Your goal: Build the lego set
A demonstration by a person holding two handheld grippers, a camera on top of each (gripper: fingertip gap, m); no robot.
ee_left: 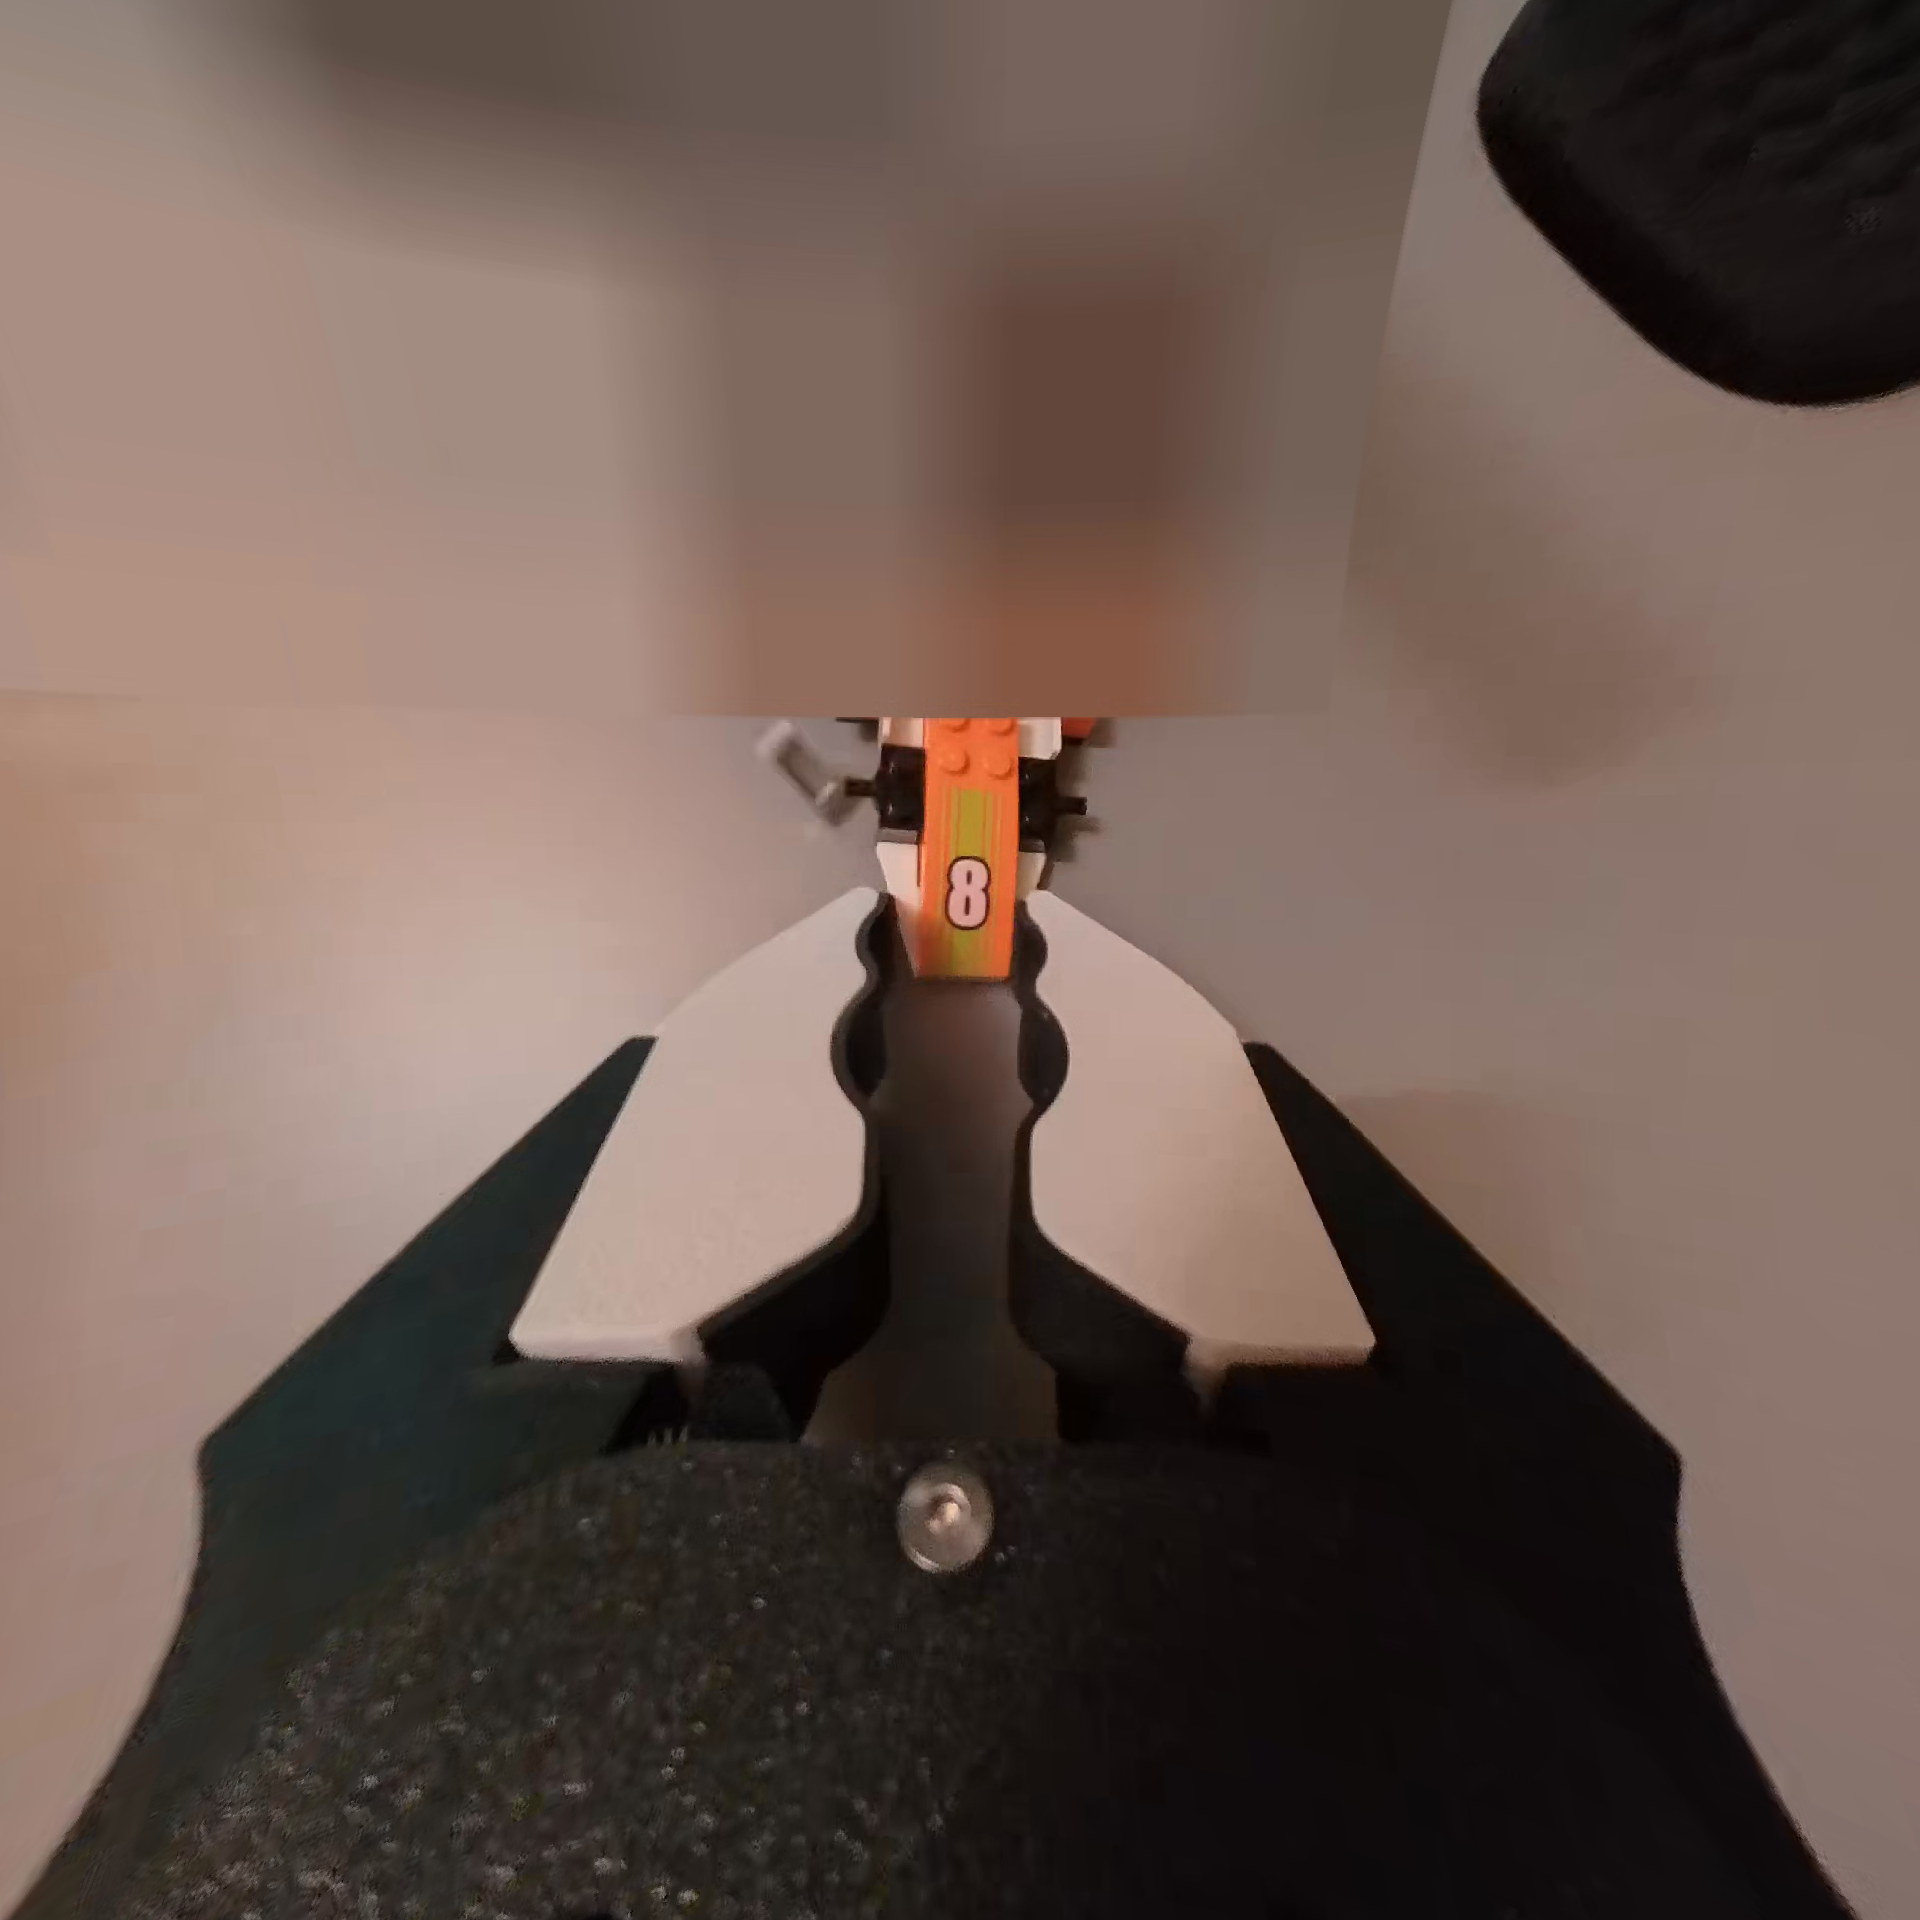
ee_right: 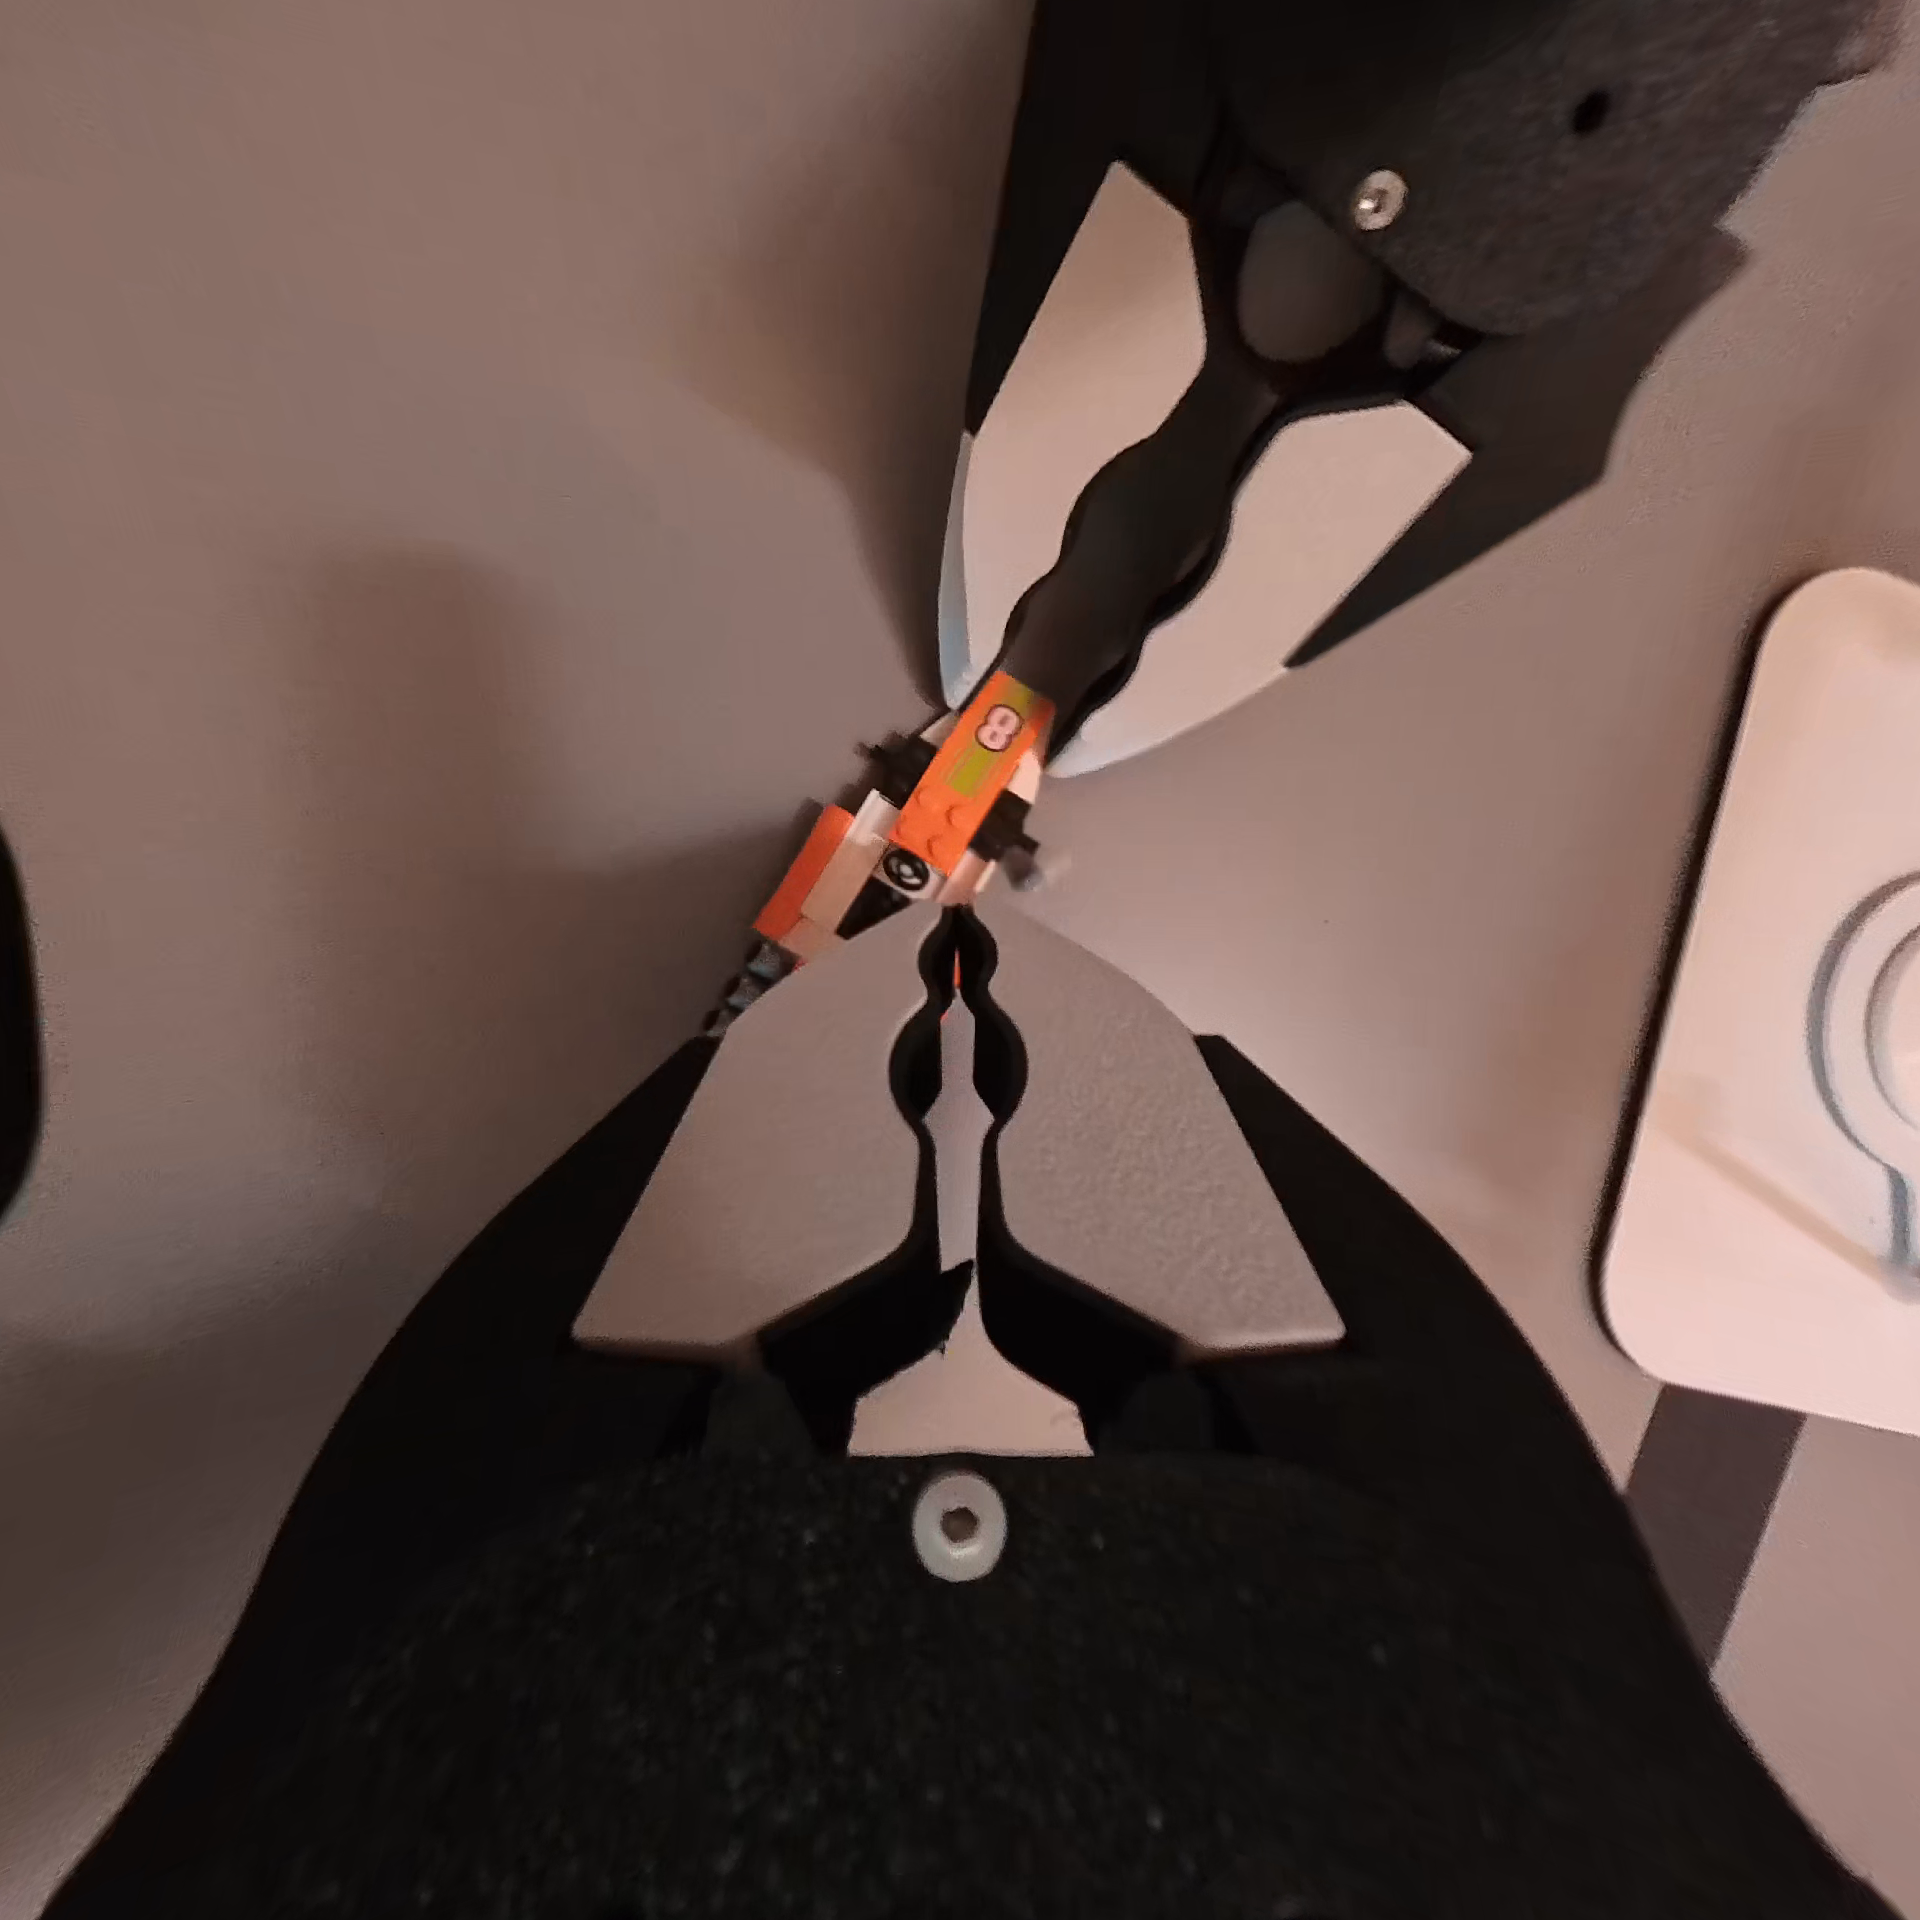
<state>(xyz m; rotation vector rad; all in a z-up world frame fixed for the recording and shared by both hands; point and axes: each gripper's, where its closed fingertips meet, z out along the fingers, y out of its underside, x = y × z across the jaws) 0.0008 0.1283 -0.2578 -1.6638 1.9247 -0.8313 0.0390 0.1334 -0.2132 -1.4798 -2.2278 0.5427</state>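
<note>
A small orange, white and black lego car (ee_left: 966, 831) with a numbered sticker on its nose lies on the pale surface. My left gripper (ee_left: 956, 914) is shut on the car's nose, and both fingers press its sides. The right wrist view shows the same grip from above: the left gripper (ee_right: 1013, 727) reaches down onto the nose of the car (ee_right: 935, 821). My right gripper (ee_right: 956, 920) is shut, its tips together right at the car's white rear side. A thin orange sliver shows through the slit between its fingers. A grey lever piece (ee_left: 800, 769) sticks out from the car's side.
A white square block (ee_right: 1766, 1039) with a round recess lies to the right of the car. A black rounded object (ee_left: 1714, 208) sits at the top right of the left wrist view. A dark shape (ee_right: 10, 1018) is at the left edge. Spacing between my two grippers at the tips: around 6 cm. Left tips and right tips are each some 20 cm from the black rounded object (ee_left: 1714, 208).
</note>
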